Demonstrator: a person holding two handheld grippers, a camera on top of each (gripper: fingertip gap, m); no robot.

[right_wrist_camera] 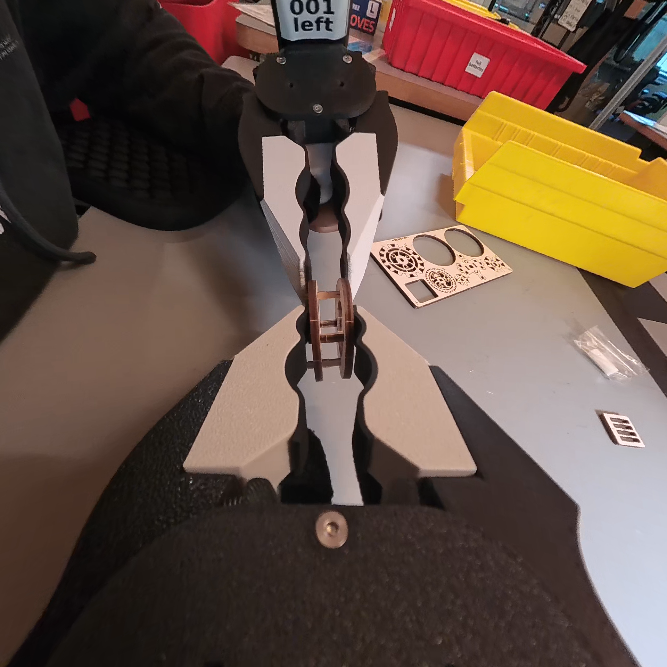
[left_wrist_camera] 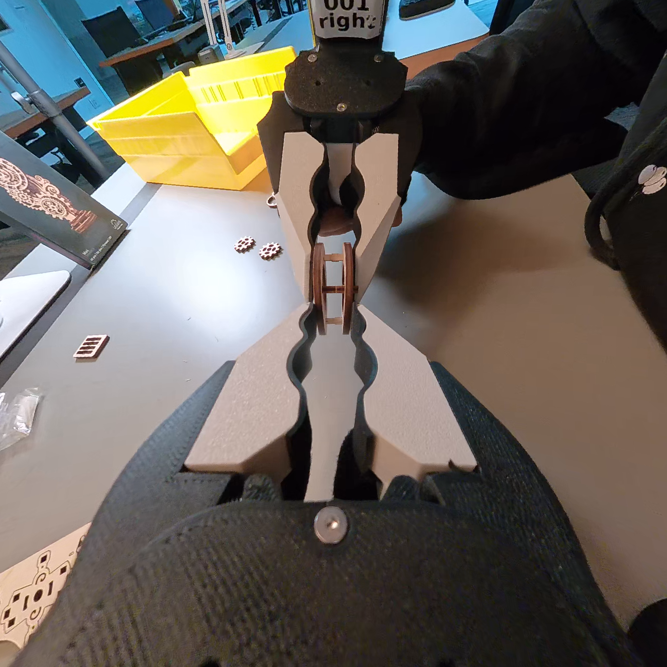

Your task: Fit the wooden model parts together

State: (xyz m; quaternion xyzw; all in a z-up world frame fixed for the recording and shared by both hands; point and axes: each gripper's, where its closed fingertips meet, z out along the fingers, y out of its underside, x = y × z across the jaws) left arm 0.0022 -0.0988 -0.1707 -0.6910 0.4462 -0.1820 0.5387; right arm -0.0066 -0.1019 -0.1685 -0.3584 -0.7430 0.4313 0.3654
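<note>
A small brown wooden wheel assembly (left_wrist_camera: 334, 288), two discs joined by thin crossbars, hangs above the grey table between both grippers, which face each other tip to tip. My right gripper (right_wrist_camera: 332, 312) is shut on it, with most of the wheel (right_wrist_camera: 329, 332) between its grey fingers. My left gripper (left_wrist_camera: 332, 308) is shut on the wheel's other edge with just its fingertips. Each gripper also shows in the other's view: the right in the left wrist view (left_wrist_camera: 334, 296), the left in the right wrist view (right_wrist_camera: 328, 287).
On the table lie two small wooden gears (left_wrist_camera: 244, 244), a slotted wooden plate (right_wrist_camera: 621, 429), a punched-out part sheet (right_wrist_camera: 444, 267) and a clear plastic bag (right_wrist_camera: 610, 355). Yellow bins (right_wrist_camera: 559, 202) stand at the back, a kit box (left_wrist_camera: 54, 202) at the left. Black sleeves (left_wrist_camera: 505, 119) hold the grippers. Only a small space, under 4 cm, lies between the two pairs of fingers. Left tips and right tips are each some 25 cm from the slotted wooden plate (right_wrist_camera: 621, 429). It turns up in the left wrist view (left_wrist_camera: 91, 343) as well.
</note>
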